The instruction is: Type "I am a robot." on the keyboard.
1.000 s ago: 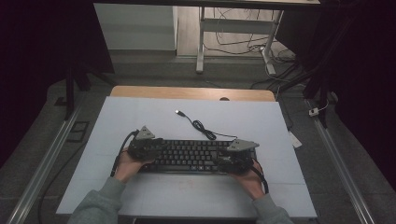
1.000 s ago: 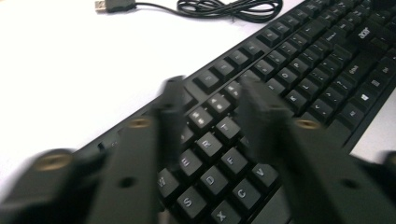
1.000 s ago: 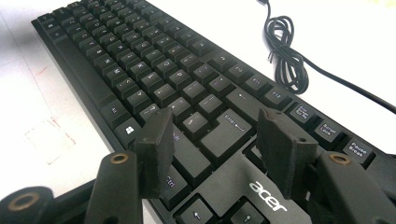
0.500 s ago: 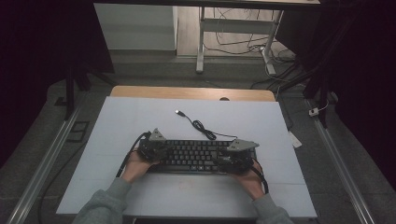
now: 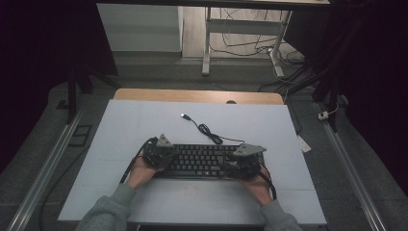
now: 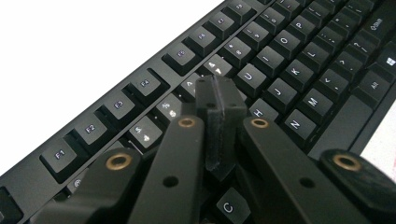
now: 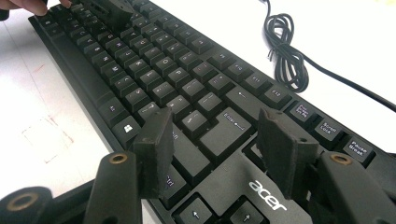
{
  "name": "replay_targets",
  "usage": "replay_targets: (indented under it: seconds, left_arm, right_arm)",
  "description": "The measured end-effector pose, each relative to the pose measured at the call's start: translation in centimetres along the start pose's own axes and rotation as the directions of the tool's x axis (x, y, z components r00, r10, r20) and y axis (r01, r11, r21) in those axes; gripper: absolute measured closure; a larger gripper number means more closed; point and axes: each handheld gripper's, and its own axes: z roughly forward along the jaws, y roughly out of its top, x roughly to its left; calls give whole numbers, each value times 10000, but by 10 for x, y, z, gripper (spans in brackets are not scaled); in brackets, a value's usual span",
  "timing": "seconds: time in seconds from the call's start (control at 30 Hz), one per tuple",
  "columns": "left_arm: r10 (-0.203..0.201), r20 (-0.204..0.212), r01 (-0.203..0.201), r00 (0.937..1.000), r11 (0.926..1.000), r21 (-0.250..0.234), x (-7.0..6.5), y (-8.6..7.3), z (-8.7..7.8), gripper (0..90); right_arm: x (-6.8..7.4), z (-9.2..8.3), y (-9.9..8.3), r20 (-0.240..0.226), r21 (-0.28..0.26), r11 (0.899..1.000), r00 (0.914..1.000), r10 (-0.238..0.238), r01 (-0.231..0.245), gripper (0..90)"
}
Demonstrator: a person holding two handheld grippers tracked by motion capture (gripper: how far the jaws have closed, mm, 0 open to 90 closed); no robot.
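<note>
The left tongs have slid inward along the keyboard since a second ago, from its left end to a spot over the left-hand letter keys, while the right tongs have kept their place over the right end. The keyboard lies flat on the counter, near its front and about midway across, with its cable looping away toward the back. In the left gripper view the left tongs are closed, tips pressed together and holding nothing, poised low over the keys near the middle rows. In the right gripper view the right tongs stand wide apart and empty, above the Enter key and the arrow cluster. The step in hand looks like key-pressing: the closed tips serve as a poking finger. The next move calls for a short, straight dip onto one key, square enough not to catch its neighbours.
</note>
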Motion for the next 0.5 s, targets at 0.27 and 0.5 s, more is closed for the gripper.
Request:
replay_targets:
  seconds: [0.27, 0.5]
  left_arm:
    - [43, -145, -42, 9999, 10000, 67, -1, -1, 4, 891]
    - [29, -111, -31, 9999, 9998, -202, -2, 0, 0, 891]
  right_arm:
    - [0, 1, -1, 21, 41, 10000, 10000, 19, -19, 461]
    - [0, 1, 0, 49, 32, 10000, 10000, 28, -28, 460]
